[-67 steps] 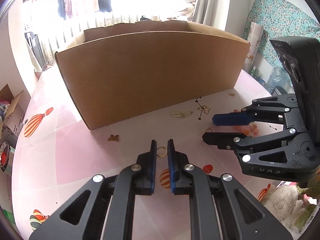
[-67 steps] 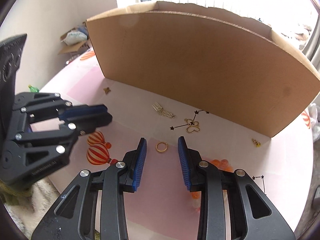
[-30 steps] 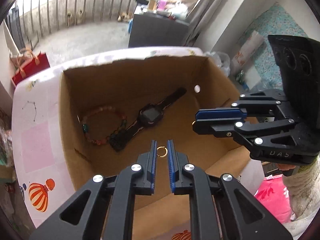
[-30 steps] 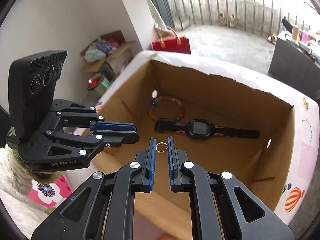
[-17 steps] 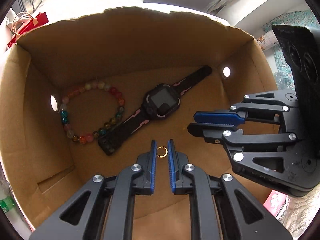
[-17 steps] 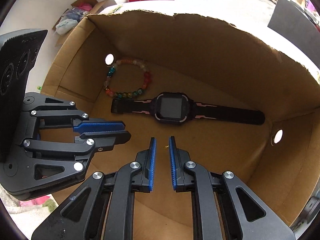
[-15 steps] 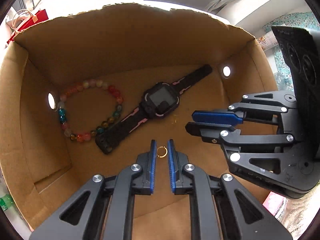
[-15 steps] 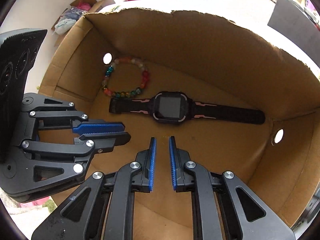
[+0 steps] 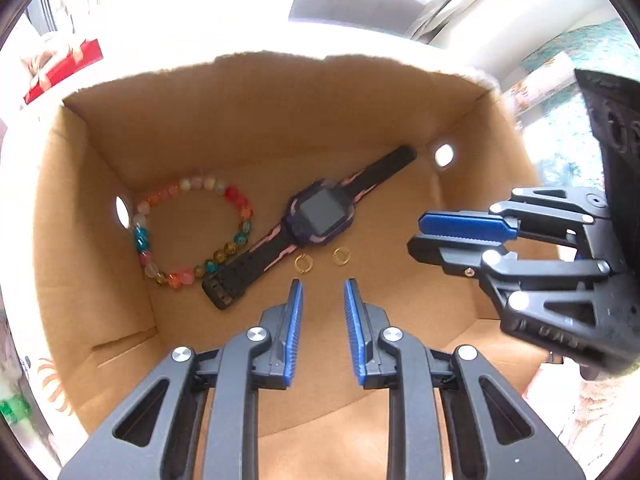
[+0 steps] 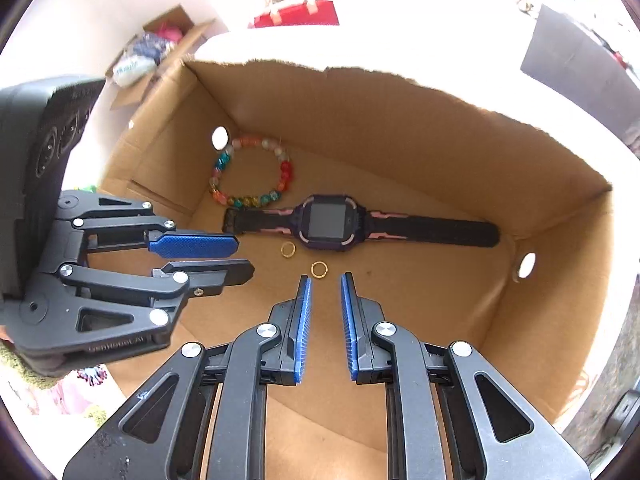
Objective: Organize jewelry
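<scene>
Two small gold rings lie on the floor of the cardboard box, one left of the other; in the right wrist view they show as a left ring and a right ring. My left gripper is open and empty above them. My right gripper is open and empty too. It shows in the left wrist view at the right. A black and pink watch and a coloured bead bracelet lie behind the rings.
The box walls rise around both grippers, with round holes in the side walls. A red bag and an open carton of clutter stand on the floor beyond the box.
Both grippers have opened and both gold rings now lie on the box floor near the watch. The grippers have risen a little above the box floor.
</scene>
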{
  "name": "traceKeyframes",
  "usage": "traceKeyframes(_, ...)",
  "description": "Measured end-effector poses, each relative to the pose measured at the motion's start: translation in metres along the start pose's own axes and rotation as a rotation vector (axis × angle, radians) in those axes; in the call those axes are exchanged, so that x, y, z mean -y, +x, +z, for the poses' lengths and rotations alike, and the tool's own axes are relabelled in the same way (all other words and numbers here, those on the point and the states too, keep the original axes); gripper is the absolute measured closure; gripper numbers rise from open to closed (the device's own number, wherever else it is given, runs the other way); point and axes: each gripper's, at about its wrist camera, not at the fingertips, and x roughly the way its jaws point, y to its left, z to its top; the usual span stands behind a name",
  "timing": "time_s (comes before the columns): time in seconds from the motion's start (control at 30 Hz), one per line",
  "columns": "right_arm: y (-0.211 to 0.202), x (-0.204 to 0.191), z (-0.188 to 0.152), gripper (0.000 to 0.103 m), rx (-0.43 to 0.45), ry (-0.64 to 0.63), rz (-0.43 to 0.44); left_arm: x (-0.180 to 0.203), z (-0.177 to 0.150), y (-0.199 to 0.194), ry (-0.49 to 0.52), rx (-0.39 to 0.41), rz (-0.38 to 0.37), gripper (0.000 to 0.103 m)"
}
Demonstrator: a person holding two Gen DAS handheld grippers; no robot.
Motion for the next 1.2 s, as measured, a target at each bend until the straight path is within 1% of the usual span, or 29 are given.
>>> traceKeyframes(0.07,-0.024,-0.005,-0.008,0.078,0.084,-0.004,0.013,0.006,-0.01,-0.025,0.04,0.08,0.003,0.083)
traceKeyframes(0.13,-0.053,-0.012,-0.024,0.073,0.184,-0.018,0.024,0.01,-0.024,-0.053,0.072,0.167,-0.01,0.083)
traceKeyframes(0.23,-0.091,-0.025,-0.059,0.07,0.338,-0.052,0.033,0.009,-0.055,-0.092,0.104,0.312,-0.008,0.082)
traceKeyframes(0.27,-0.1,-0.029,-0.074,0.069,0.384,-0.059,0.038,0.009,-0.071,-0.103,0.113,0.355,0.006,0.082)
traceKeyframes(0.33,-0.107,-0.039,-0.102,0.068,0.437,-0.07,0.061,0.006,-0.101,-0.117,0.122,0.424,0.042,0.082)
traceKeyframes(0.4,-0.102,-0.051,-0.127,0.068,0.462,-0.061,0.105,0.0,-0.133,-0.121,0.108,0.465,0.073,0.081)
traceKeyframes(0.43,-0.098,-0.056,-0.139,0.068,0.464,-0.058,0.133,-0.003,-0.14,-0.122,0.102,0.473,0.075,0.081)
traceKeyframes(0.47,-0.093,-0.061,-0.15,0.068,0.466,-0.047,0.153,-0.007,-0.154,-0.123,0.088,0.477,0.076,0.081)
traceKeyframes(0.53,-0.075,-0.073,-0.166,0.068,0.444,-0.029,0.171,-0.013,-0.174,-0.111,0.058,0.474,0.061,0.081)
traceKeyframes(0.57,-0.063,-0.077,-0.174,0.068,0.433,-0.011,0.171,-0.015,-0.18,-0.101,0.049,0.469,0.057,0.081)
traceKeyframes(0.63,-0.039,-0.084,-0.185,0.068,0.393,0.03,0.179,-0.014,-0.189,-0.081,0.039,0.455,0.073,0.081)
traceKeyframes(0.67,-0.028,-0.085,-0.19,0.068,0.376,0.058,0.177,-0.013,-0.192,-0.073,0.045,0.45,0.08,0.081)
traceKeyframes(0.73,-0.012,-0.084,-0.196,0.067,0.352,0.121,0.206,-0.01,-0.199,-0.06,0.064,0.447,0.098,0.081)
traceKeyframes(0.83,0.003,-0.083,-0.2,0.067,0.346,0.18,0.211,-0.009,-0.201,-0.04,0.097,0.419,0.151,0.081)
traceKeyframes(0.9,0.007,-0.085,-0.201,0.067,0.349,0.187,0.191,-0.009,-0.199,-0.029,0.116,0.402,0.204,0.081)
traceKeyframes(1.0,0.009,-0.085,-0.201,0.067,0.352,0.191,0.192,-0.01,-0.199,-0.015,0.144,0.382,0.277,0.081)
traceKeyframes(1.1,0.012,-0.085,-0.2,0.067,0.354,0.197,0.198,-0.012,-0.197,-0.001,0.157,0.353,0.303,0.081)
traceKeyframes(1.2,0.012,-0.084,-0.202,0.067,0.357,0.197,0.205,-0.008,-0.198,0.001,0.181,0.362,0.322,0.081)
